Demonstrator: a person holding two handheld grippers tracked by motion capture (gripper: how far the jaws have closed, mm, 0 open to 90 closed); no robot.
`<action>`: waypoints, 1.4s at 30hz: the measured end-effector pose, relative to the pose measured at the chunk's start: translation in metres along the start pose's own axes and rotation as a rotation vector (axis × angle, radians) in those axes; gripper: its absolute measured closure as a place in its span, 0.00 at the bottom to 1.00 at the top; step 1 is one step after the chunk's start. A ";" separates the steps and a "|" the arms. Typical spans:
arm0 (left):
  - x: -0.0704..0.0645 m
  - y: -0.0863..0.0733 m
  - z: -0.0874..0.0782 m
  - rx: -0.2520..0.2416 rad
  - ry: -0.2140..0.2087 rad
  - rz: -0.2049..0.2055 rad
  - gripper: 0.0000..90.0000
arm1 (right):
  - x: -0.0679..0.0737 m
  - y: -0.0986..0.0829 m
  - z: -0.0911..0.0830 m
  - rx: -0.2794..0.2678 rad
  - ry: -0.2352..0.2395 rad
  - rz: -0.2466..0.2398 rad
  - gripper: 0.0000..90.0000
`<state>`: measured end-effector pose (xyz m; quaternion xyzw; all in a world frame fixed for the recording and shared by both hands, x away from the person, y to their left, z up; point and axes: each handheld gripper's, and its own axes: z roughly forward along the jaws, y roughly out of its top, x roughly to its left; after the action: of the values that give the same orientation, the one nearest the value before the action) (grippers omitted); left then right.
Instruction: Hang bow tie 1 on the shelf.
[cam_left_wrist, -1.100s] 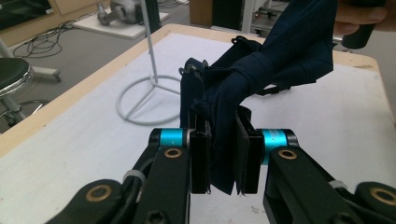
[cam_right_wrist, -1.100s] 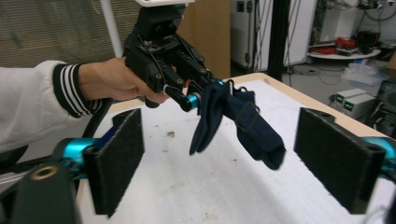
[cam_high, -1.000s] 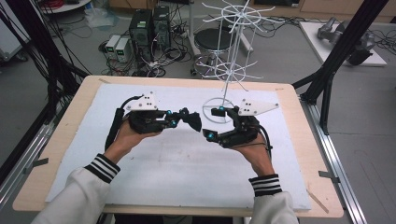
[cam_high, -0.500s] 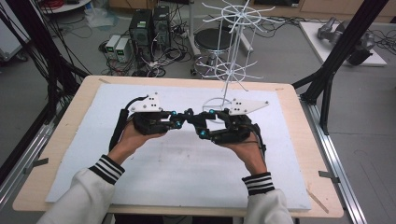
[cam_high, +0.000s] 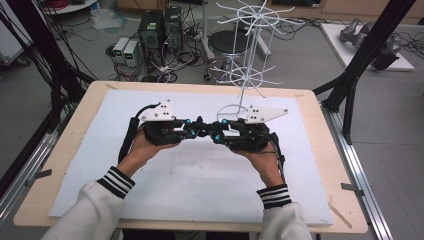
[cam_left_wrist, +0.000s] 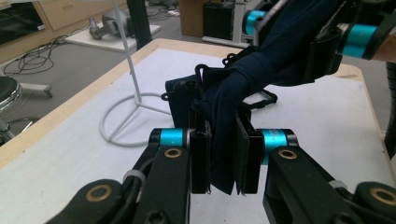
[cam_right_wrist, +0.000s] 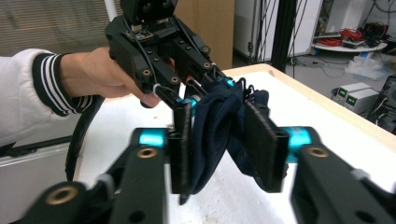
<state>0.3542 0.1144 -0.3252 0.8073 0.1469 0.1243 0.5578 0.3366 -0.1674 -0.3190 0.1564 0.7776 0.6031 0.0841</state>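
Observation:
A dark navy cloth (cam_left_wrist: 233, 88) with a small black clip on it hangs between the two grippers above the middle of the table. My left gripper (cam_left_wrist: 223, 140) is shut on one end of it. My right gripper (cam_right_wrist: 219, 140) has the other bunched end of the navy cloth (cam_right_wrist: 212, 121) between its pads and looks shut on it. In the high view the left gripper (cam_high: 199, 131) and the right gripper (cam_high: 214, 133) meet tip to tip above the white sheet (cam_high: 190, 185). A hand in a striped white cuff holds each one.
A white wire display rack (cam_high: 247, 65) stands at the back of the table, its ring base (cam_left_wrist: 126, 116) just behind the grippers. The wooden table edge (cam_high: 320, 120) frames the white sheet. Computers, cables and a stool sit on the floor beyond.
The two hands have come together from either side. The grippers, apart a second ago, now meet at the middle with the cloth between them.

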 end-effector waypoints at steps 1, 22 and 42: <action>0.000 0.000 0.000 0.000 0.001 0.003 0.87 | 0.000 0.000 0.000 0.002 -0.003 -0.006 0.79; 0.008 -0.002 -0.010 -0.069 0.018 -0.036 0.15 | 0.000 0.001 -0.007 -0.018 -0.058 -0.009 0.92; 0.012 -0.022 -0.035 -0.185 0.103 -0.050 0.13 | -0.006 0.002 -0.026 -0.068 -0.120 0.035 0.92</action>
<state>0.3506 0.1566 -0.3333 0.7409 0.1837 0.1647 0.6247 0.3339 -0.1931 -0.3108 0.2027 0.7473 0.6202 0.1256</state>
